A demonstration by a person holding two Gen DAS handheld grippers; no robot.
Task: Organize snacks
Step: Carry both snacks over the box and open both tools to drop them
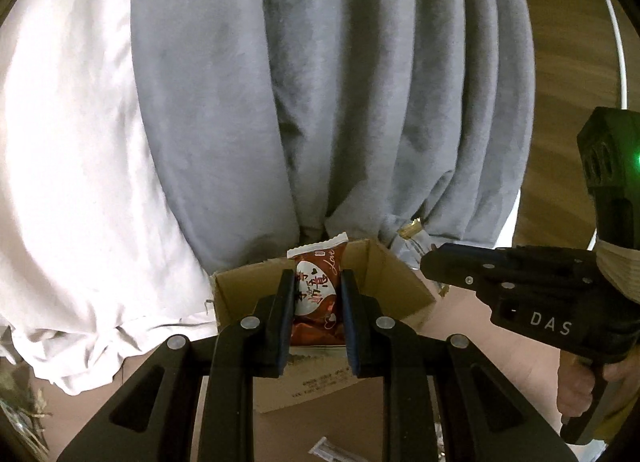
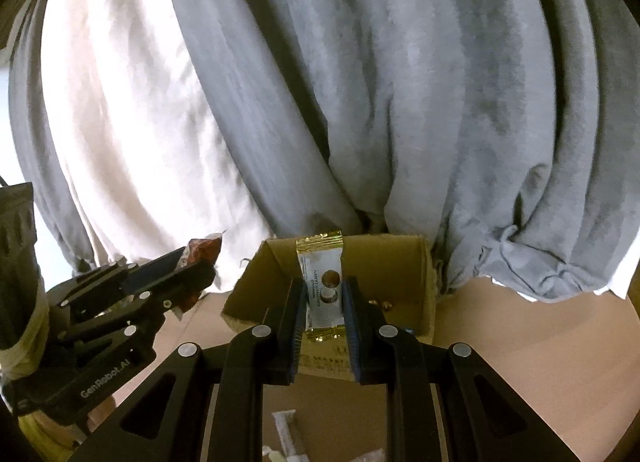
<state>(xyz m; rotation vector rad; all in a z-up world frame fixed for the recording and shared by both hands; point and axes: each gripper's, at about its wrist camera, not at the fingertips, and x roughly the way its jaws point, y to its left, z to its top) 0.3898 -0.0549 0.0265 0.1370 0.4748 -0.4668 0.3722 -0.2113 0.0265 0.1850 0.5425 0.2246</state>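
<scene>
My left gripper (image 1: 316, 282) is shut on a red-brown snack packet (image 1: 318, 294) with a white heart and holds it upright just above the open cardboard box (image 1: 396, 274). My right gripper (image 2: 323, 290) is shut on a white and gold snack packet (image 2: 322, 290) and holds it upright over the same box (image 2: 400, 262). Each gripper shows in the other's view: the right gripper (image 1: 432, 262) to the right of the box, the left gripper (image 2: 192, 262) left of the box with the red packet (image 2: 204, 252) in it. A small gold item (image 2: 380, 304) lies inside the box.
Grey and white curtains (image 1: 320, 102) hang right behind the box and touch its far rim. The box stands on a light brown table (image 2: 540, 342). Loose white wrappers (image 1: 326, 450) lie at the near edge, and they also show in the right wrist view (image 2: 288, 434).
</scene>
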